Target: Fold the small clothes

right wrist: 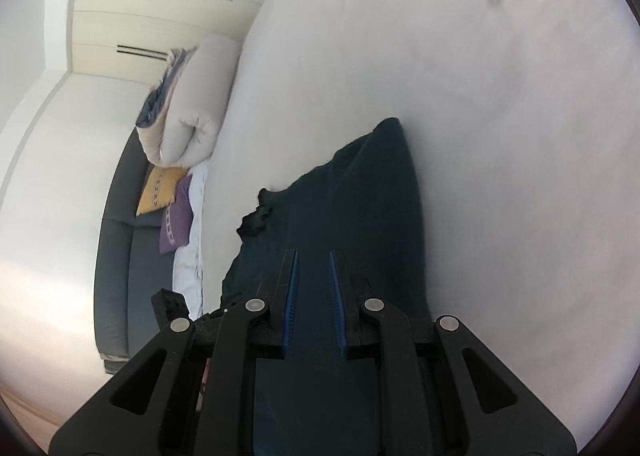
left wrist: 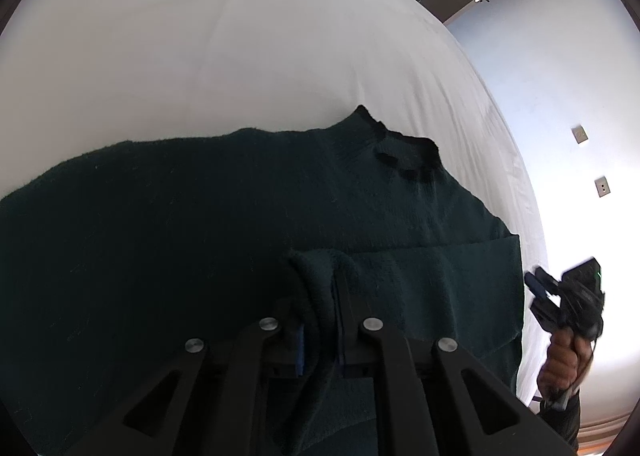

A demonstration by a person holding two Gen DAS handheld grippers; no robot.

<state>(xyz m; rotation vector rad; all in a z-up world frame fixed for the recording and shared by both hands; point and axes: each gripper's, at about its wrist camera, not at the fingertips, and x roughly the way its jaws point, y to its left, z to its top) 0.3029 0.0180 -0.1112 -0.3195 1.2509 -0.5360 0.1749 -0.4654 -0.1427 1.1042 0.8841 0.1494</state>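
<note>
Green knit sweater (left wrist: 224,216) lies spread flat on the white bed (left wrist: 200,48). Its neck hole sits at about 1 o'clock in the left wrist view, and one sleeve is laid across the body toward 3 o'clock.

The left gripper (left wrist: 320,288) is pinched almost shut on a thick fold of the sweater. The cloth bunches up between its two fingers.

The right gripper (right wrist: 313,268) has nothing in it. Its blue pads stand a little apart with only air between them. It hangs over the sweater's edge, with the neck hole at about 10 o'clock from the tips.

The sweater looks soft, floppy and thick, so I think it will sag and droop when lifted. It is not slippery, because the fuzzy knit should catch on the pads. A good place to grab is a thick edge, like the bottom hem or the shoulder seam. Both grippers should grab far apart, so the cloth stays flat.
</note>
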